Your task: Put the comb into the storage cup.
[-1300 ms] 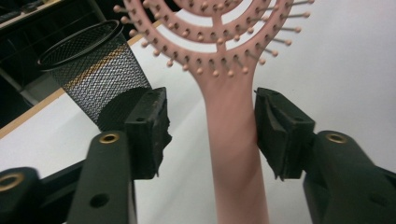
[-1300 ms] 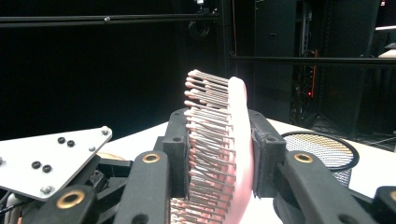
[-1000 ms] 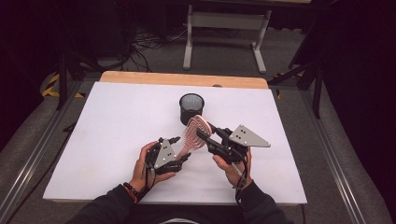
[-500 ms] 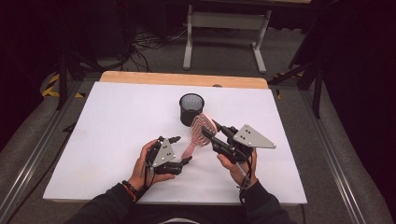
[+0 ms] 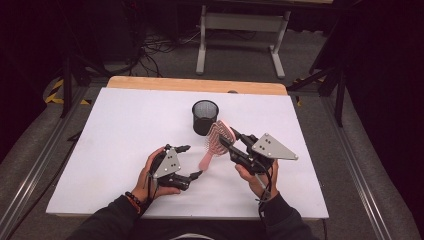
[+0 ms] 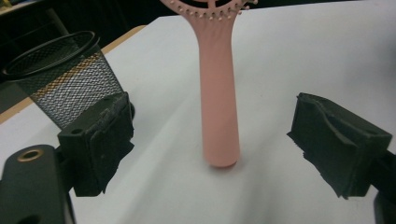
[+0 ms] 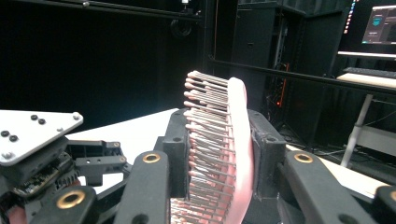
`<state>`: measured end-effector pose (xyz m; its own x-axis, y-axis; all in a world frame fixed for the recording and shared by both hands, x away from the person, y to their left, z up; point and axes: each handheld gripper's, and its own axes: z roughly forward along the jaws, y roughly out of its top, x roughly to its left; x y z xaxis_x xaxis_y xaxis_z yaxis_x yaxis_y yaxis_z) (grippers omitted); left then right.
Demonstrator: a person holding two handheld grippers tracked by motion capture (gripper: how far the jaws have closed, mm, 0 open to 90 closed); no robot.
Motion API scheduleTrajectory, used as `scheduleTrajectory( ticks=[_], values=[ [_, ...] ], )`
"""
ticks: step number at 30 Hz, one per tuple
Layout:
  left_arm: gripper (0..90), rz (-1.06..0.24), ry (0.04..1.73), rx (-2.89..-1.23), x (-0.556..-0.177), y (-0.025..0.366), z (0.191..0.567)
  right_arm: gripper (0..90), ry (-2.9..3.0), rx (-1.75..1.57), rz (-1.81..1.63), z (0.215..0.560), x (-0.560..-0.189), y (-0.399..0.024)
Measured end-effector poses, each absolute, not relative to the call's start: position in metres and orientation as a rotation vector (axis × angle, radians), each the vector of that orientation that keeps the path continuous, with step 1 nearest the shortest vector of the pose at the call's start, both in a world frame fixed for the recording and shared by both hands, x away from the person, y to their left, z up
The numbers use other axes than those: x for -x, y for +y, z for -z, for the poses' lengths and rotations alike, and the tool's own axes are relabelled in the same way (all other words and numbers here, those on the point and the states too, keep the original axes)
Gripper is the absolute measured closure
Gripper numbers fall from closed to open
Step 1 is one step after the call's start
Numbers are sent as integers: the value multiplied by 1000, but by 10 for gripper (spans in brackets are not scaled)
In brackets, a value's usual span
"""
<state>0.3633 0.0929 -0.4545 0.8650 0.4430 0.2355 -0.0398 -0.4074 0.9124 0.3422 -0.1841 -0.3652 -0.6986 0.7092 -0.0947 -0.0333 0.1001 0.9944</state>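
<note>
A pink hairbrush (image 5: 216, 140) stands tilted over the white table (image 5: 115, 130), its handle end down near the surface. My right gripper (image 5: 227, 138) is shut on the brush head (image 7: 236, 135), one pad against the bristles and one on the back. My left gripper (image 5: 191, 161) is open. Its jaws have just been opening. The pink handle (image 6: 218, 102) stands between its pads (image 6: 100, 140) and touches neither. A black mesh cup (image 5: 205, 116) stands upright just behind the brush, and it is to the left in the left gripper view (image 6: 60, 79).
The table's wooden far edge (image 5: 195, 85) runs behind the cup. A white desk frame (image 5: 240, 30) stands on the floor beyond. Dark floor and metal rails flank the table on both sides. The left gripper's grey plate (image 7: 32, 128) lies close beside the right gripper.
My left gripper's jaws have spread apart and come off the brush handle. The right gripper keeps its hold on the brush head, which has shifted slightly right.
</note>
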Motion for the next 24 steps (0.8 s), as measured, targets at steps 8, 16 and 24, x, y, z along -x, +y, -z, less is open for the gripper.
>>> scheduleTrajectory(
  ticks=[8,16,24],
  values=[
    [111,-547,326,-1924,-365,113,451,652,1784,-664,-1649,363,-342,-189],
    [79,-590,377,-1898,-364,141,443,652,1759,-663,-1648,359,-341,-196],
    [64,-596,387,-1909,-362,166,444,652,1750,-657,-1640,356,-340,-198]
  ],
)
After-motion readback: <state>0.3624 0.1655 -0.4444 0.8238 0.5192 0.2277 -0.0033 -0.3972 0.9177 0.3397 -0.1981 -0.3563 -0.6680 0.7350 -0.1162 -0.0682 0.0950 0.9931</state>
